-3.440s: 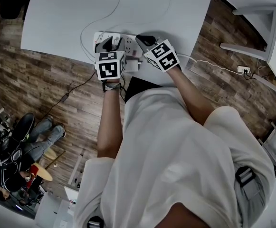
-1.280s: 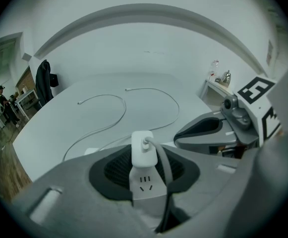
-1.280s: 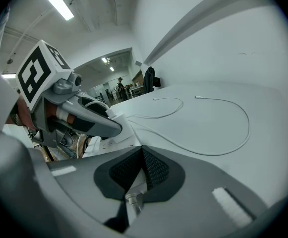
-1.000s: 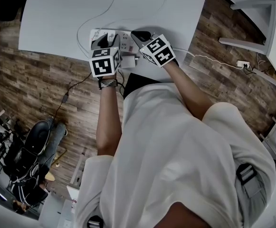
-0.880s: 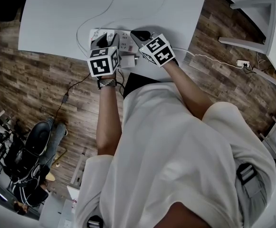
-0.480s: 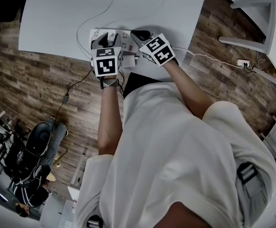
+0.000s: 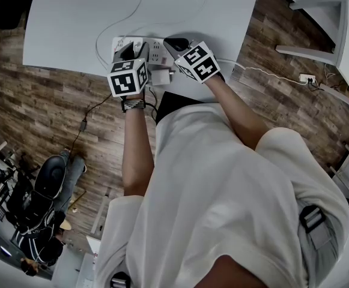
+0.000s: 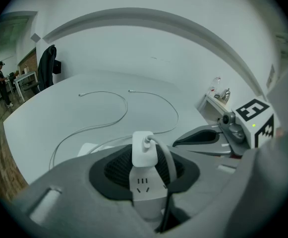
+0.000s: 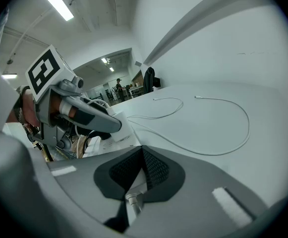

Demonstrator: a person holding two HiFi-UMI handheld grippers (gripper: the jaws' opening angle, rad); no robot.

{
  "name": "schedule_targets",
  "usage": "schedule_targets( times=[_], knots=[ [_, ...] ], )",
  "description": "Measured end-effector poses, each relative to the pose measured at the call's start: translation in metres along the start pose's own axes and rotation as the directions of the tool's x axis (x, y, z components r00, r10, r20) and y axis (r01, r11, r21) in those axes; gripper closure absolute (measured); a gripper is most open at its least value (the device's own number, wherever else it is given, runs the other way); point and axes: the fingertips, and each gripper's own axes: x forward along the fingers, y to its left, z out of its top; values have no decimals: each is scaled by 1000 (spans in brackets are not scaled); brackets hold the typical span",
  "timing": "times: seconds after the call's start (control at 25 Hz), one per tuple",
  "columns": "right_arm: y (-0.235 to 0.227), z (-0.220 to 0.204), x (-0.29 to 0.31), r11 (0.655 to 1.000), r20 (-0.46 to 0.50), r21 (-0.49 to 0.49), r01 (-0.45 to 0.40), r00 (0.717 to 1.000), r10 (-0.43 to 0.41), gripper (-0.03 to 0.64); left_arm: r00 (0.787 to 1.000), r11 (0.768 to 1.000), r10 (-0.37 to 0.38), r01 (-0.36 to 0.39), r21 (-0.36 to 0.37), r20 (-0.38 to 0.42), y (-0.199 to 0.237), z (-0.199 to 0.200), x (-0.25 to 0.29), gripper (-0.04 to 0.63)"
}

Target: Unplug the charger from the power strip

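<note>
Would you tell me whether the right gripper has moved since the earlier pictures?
No. The right gripper is at the same end of the power strip as before.

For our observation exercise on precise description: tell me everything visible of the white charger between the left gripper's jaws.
The charger is a small white block, seemingly plastic, with rounded corners. A white cable plugs into its top face and arcs off rightward. The left gripper clamps it, a dark ribbed pad on each side. It stands on the socket face of the power strip; whether its pins are out cannot be seen.
</note>
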Motion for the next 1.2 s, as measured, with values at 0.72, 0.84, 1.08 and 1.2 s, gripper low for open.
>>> schedule_targets(
  times=[0.72,0.84,1.08,1.2],
  knots=[
    [2,-2,0,1000,3,-3,-3,1000,3,615,1000,1000,9,-9,-1,7,0,-3,-2,454],
    [2,0,0,1000,3,-5,-2,1000,2,615,999,998,40,-39,55,-6,-1,-2,-3,454],
    [1,0,2,1000,3,-6,-2,1000,2,615,998,993,55,-53,105,-17,-2,-1,-1,454],
    [0,1,2,1000,2,-10,0,1000,0,615,997,987,71,-67,147,-21,-2,0,1,454]
  ],
)
